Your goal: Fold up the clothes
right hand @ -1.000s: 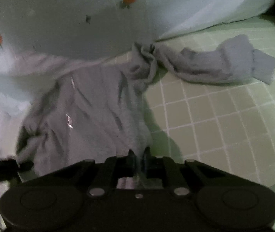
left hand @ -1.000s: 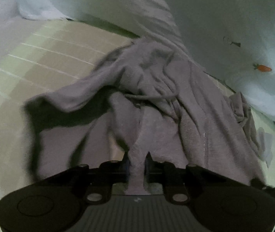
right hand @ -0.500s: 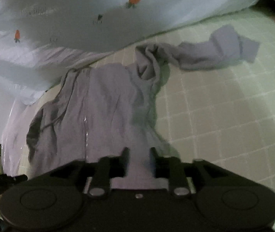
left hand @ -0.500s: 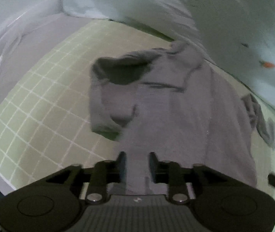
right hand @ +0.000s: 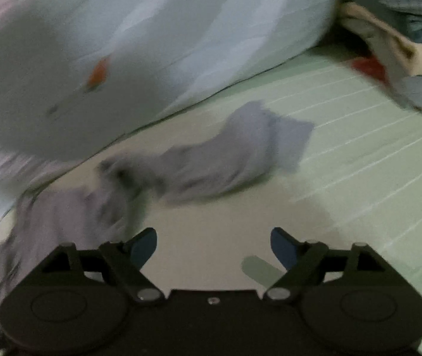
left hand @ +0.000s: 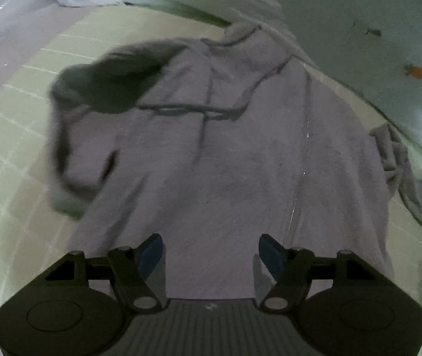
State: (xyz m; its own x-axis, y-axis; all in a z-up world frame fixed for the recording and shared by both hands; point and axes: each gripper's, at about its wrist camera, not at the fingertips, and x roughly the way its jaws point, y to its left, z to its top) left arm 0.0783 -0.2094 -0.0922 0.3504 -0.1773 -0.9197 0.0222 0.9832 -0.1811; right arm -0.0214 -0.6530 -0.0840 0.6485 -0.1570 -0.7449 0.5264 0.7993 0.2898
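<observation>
A grey zip-up hooded jacket (left hand: 225, 154) lies spread flat on the green checked mat (left hand: 12, 154), hood at the far end and zipper running down its right half. My left gripper (left hand: 211, 252) is open and empty just above the jacket's near hem. In the right wrist view the jacket's body (right hand: 62, 216) lies at lower left and one sleeve (right hand: 225, 154) stretches out to the right, bunched and blurred. My right gripper (right hand: 212, 247) is open and empty over bare mat (right hand: 359, 178), right of the jacket's edge.
A pale blue quilt with small carrot prints (right hand: 151, 44) is heaped along the far side of the mat and also shows in the left wrist view (left hand: 389, 29). A pile of other clothes (right hand: 404, 29) sits at the far right.
Both grippers have opened and let go of the jacket's hem. The jacket has dropped from bunched and lifted to lying flat. The right gripper has swung right, over bare mat.
</observation>
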